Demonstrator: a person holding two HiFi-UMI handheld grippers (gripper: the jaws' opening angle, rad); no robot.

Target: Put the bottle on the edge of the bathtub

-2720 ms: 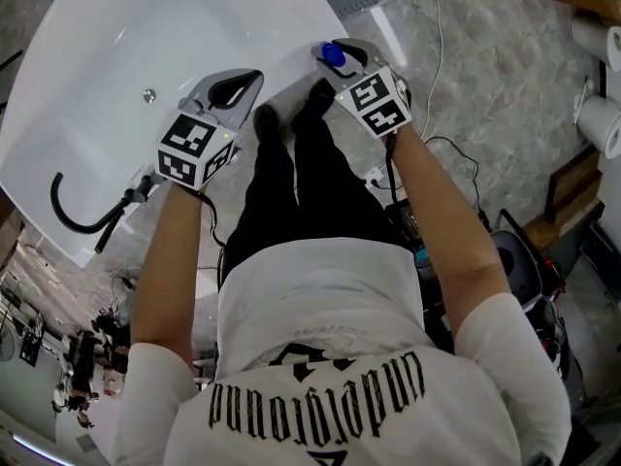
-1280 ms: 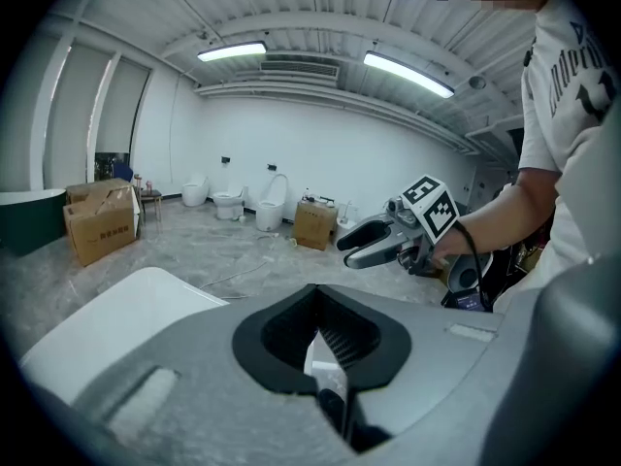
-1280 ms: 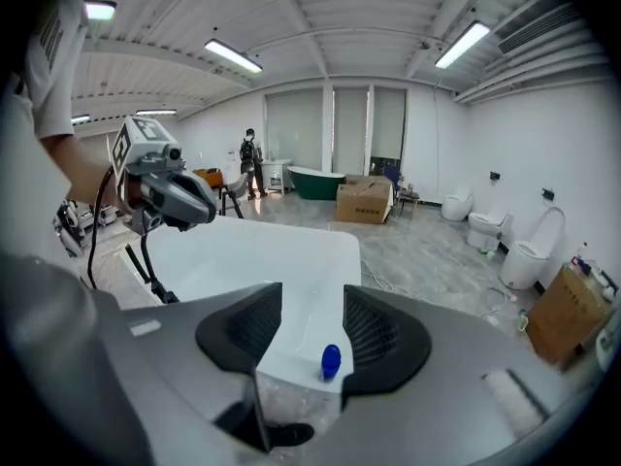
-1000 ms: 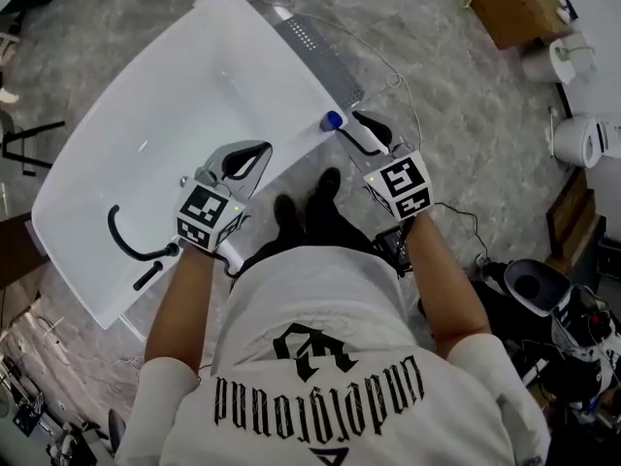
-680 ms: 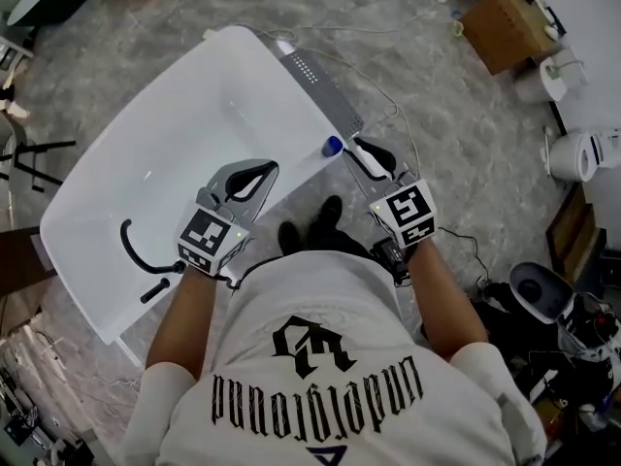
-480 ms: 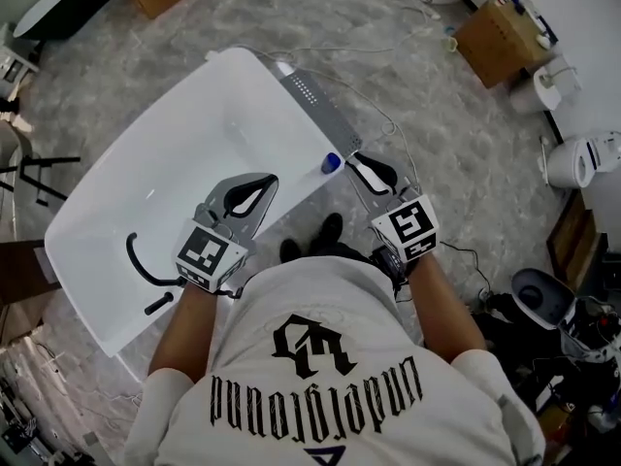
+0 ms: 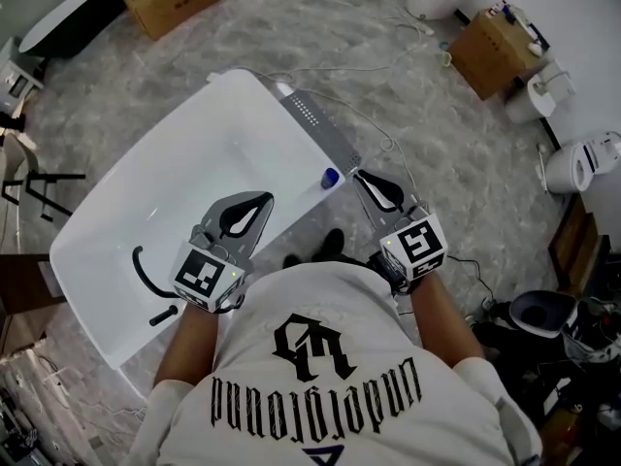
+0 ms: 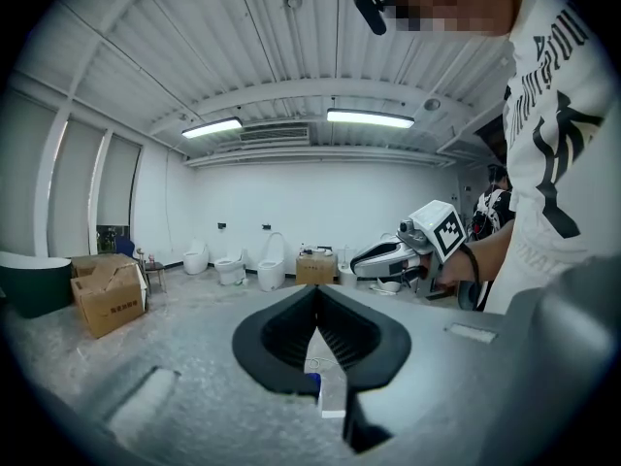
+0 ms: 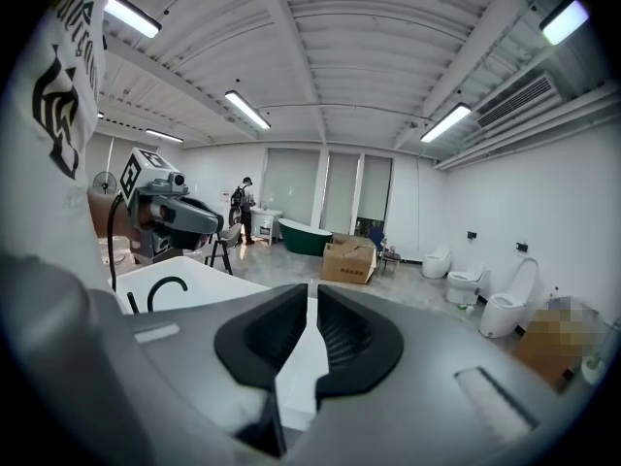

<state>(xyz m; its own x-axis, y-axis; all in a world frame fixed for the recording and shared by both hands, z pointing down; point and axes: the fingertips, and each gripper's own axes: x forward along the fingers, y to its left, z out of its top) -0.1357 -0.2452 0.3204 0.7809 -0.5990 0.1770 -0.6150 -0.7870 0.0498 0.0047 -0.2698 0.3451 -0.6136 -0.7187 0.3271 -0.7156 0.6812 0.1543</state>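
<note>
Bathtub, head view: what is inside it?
A black curved hose lies at the left end of the bathtub. The left gripper covers part of the near side, so anything beneath it cannot be seen.

The white oval bathtub (image 7: 184, 163) fills the middle left of the head view, and its basin lies open across the centre. A black curved hose (image 7: 139, 265) arches over the basin's lower left end. On the right rim, a small blue-capped bottle (image 7: 331, 177) sits just below a grey perforated strip (image 7: 318, 122). Right of that rim, only a thin white cable (image 7: 392, 142) crosses the grey marbled floor (image 7: 466, 153). A brown cardboard box (image 7: 490, 47) and a white toilet (image 7: 572, 163) stand well apart.
</note>
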